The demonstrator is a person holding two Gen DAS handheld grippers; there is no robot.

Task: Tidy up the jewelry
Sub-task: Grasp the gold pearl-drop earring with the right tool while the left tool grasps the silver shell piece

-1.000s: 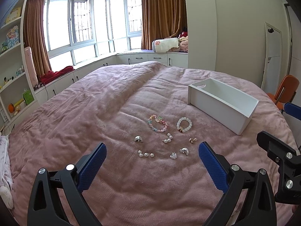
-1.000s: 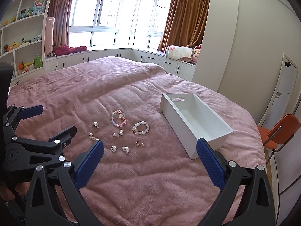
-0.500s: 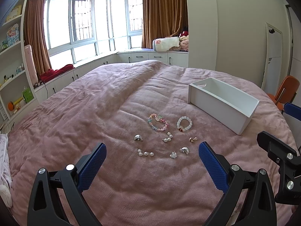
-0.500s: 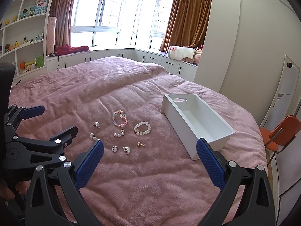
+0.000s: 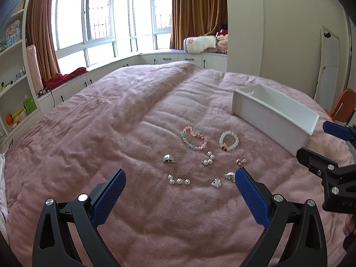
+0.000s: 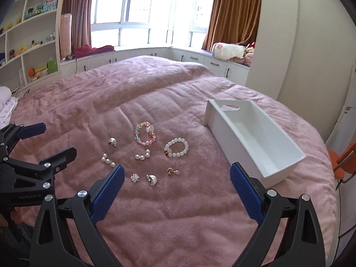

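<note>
Several jewelry pieces lie loose on the pink blanket (image 5: 111,133): a colourful bead bracelet (image 5: 194,138) (image 6: 145,133), a white bead bracelet (image 5: 228,141) (image 6: 176,148), pearl earrings (image 5: 178,180), silver pieces (image 5: 168,158) and a small gold earring (image 6: 172,171). To their right stands a white open box (image 5: 273,120) (image 6: 222,122) with nothing inside. My left gripper (image 5: 179,174) hovers open just short of the pearls. My right gripper (image 6: 177,168) hangs over the near pieces, its jaws wide but closing, nothing pressed between them.
An orange chair (image 6: 344,160) stands past the bed's right edge. Shelves with toys (image 6: 33,44) line the left wall, and low cabinets (image 5: 166,59) run under the windows. White cloth (image 6: 5,106) lies at the bed's left side.
Both grippers have moved forward and down toward the jewelry, which now looks larger and closer. The right jaws stand slightly narrower. No piece has moved.
</note>
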